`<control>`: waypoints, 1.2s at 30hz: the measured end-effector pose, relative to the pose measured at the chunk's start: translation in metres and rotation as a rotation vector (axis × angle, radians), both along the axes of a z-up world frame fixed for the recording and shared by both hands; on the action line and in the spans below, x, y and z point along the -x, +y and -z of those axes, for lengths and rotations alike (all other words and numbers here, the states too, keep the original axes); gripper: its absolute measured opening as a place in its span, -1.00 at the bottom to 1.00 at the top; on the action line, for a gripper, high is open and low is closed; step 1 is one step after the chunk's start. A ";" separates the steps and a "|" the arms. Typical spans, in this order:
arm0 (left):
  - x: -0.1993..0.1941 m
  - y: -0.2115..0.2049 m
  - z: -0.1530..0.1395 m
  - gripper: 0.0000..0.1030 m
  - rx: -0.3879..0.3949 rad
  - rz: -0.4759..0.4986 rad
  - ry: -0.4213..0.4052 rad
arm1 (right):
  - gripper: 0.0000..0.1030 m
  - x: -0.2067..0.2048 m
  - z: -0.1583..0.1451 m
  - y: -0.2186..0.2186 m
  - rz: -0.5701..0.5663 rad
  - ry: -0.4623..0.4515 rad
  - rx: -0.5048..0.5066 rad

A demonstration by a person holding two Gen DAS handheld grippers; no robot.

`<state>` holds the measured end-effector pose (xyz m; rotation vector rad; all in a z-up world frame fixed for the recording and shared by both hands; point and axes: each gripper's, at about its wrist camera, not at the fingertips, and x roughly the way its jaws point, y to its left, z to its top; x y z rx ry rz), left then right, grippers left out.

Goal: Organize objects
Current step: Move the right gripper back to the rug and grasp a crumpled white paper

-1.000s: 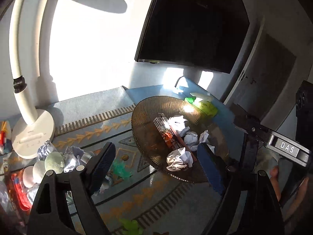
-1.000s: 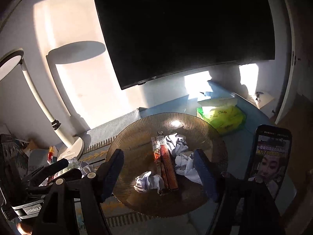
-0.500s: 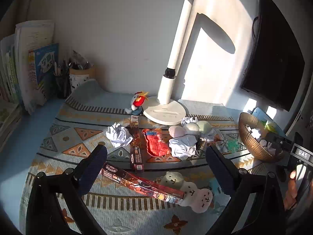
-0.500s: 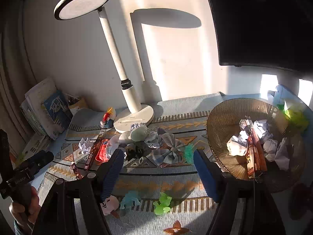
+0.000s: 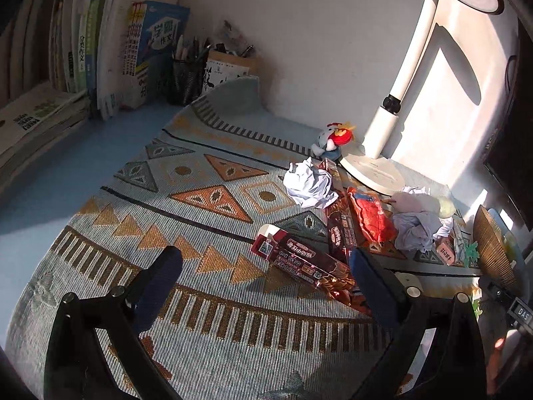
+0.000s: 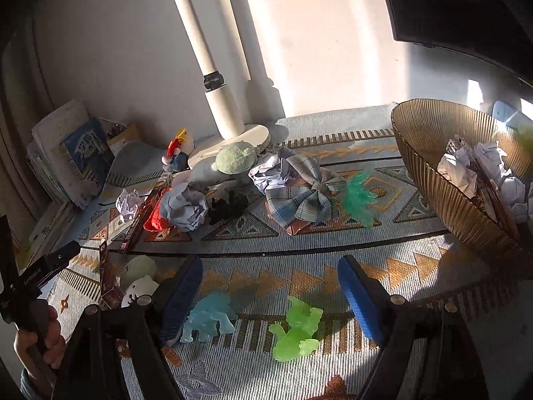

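My left gripper (image 5: 266,273) is open and empty above the patterned mat (image 5: 140,233). A long dark red snack box (image 5: 299,261) lies just ahead of its right finger. Behind it lie a crumpled white paper (image 5: 311,183), a red wrapper (image 5: 371,215) and another paper ball (image 5: 419,228). My right gripper (image 6: 269,293) is open and empty. A translucent blue animal toy (image 6: 210,316) lies by its left finger and a green one (image 6: 298,328) lies between the fingers. The brown ribbed bowl (image 6: 429,166) at the right holds crumpled papers (image 6: 458,170).
A white desk lamp (image 6: 230,133) stands at the back with a small plush figure (image 5: 333,141) beside it. Books (image 5: 100,56) and a pen holder (image 5: 185,76) line the back left. A plaid bow (image 6: 303,193), a teal toy (image 6: 358,196) and a green plush (image 6: 235,158) lie mid-mat.
Both grippers have swung left, away from the bowl, and come down toward the mat. The left one now faces the snack box, the right one the blue and green toys.
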<state>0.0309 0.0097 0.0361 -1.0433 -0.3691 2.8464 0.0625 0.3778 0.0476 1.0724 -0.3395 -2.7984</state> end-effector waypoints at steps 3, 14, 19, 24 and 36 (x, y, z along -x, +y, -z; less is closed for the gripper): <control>0.003 0.003 0.002 0.95 0.011 0.000 -0.016 | 0.70 0.004 0.003 0.008 0.026 -0.025 0.035; 0.007 -0.001 0.007 0.96 -0.028 0.014 -0.045 | 0.72 0.003 0.003 -0.009 0.032 -0.028 -0.085; 0.013 0.001 0.010 0.95 -0.022 0.016 -0.090 | 0.72 0.003 0.003 -0.011 0.036 -0.030 -0.097; 0.034 0.005 -0.011 0.95 -0.017 0.107 -0.134 | 0.72 0.011 -0.001 -0.026 -0.036 -0.078 -0.110; 0.145 0.023 -0.003 0.93 -0.024 0.284 -0.176 | 0.72 0.085 -0.024 -0.078 -0.152 -0.221 0.065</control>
